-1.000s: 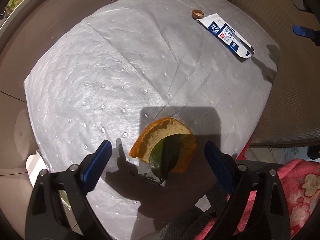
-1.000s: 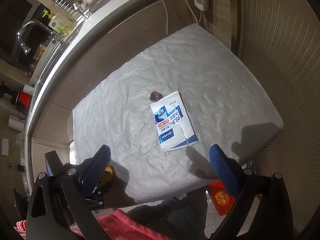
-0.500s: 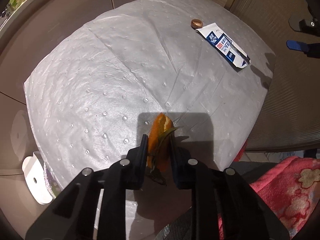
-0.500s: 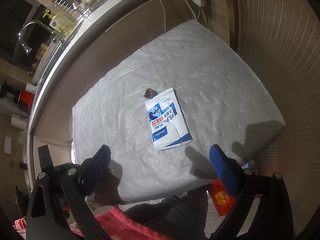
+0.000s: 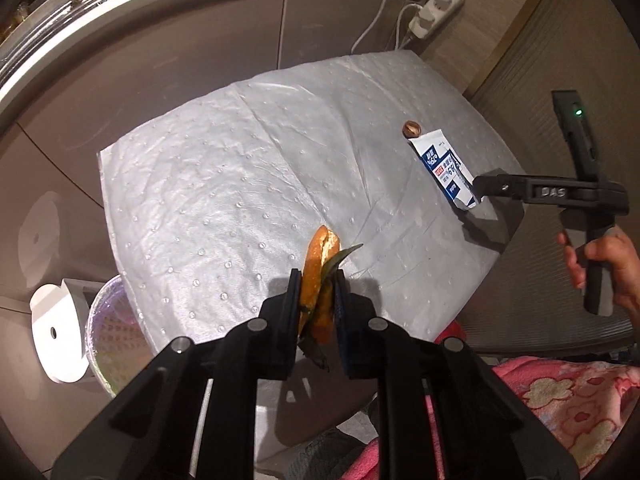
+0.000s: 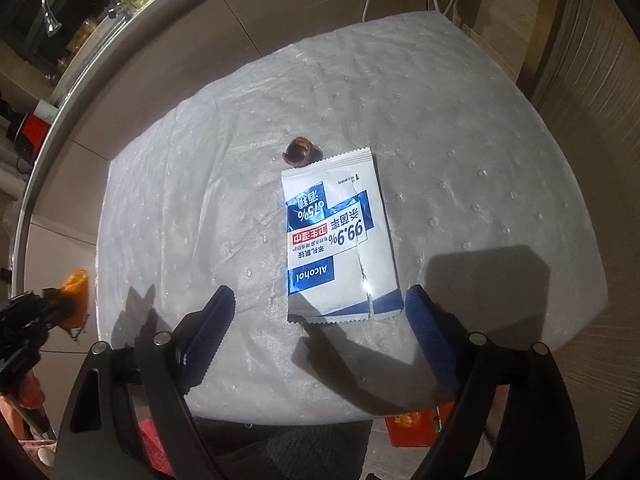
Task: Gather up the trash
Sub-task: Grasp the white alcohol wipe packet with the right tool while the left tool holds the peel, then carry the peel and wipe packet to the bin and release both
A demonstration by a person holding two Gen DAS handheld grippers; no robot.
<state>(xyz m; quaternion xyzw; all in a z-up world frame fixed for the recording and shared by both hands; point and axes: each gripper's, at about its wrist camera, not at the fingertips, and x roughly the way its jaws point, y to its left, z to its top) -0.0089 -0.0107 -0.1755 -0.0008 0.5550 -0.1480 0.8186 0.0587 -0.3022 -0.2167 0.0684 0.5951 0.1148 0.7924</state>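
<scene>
Left gripper [image 5: 316,292] clamped tight on orange peel [image 5: 318,276] above the mat's [image 5: 224,184] near edge; right gripper [image 6: 320,316], jaws wide and closing, straddled the wipe packet [image 6: 338,236], not yet touching.

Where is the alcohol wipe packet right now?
The alcohol wipe packet lies flat on the grey mat, centred in the right wrist view, its near edge between the right gripper's closing fingers, nut shell beyond.

Left hand-held gripper [image 5: 317,294] clamped; right hand-held gripper [image 6: 320,312] closing, nothing gripped.
</scene>
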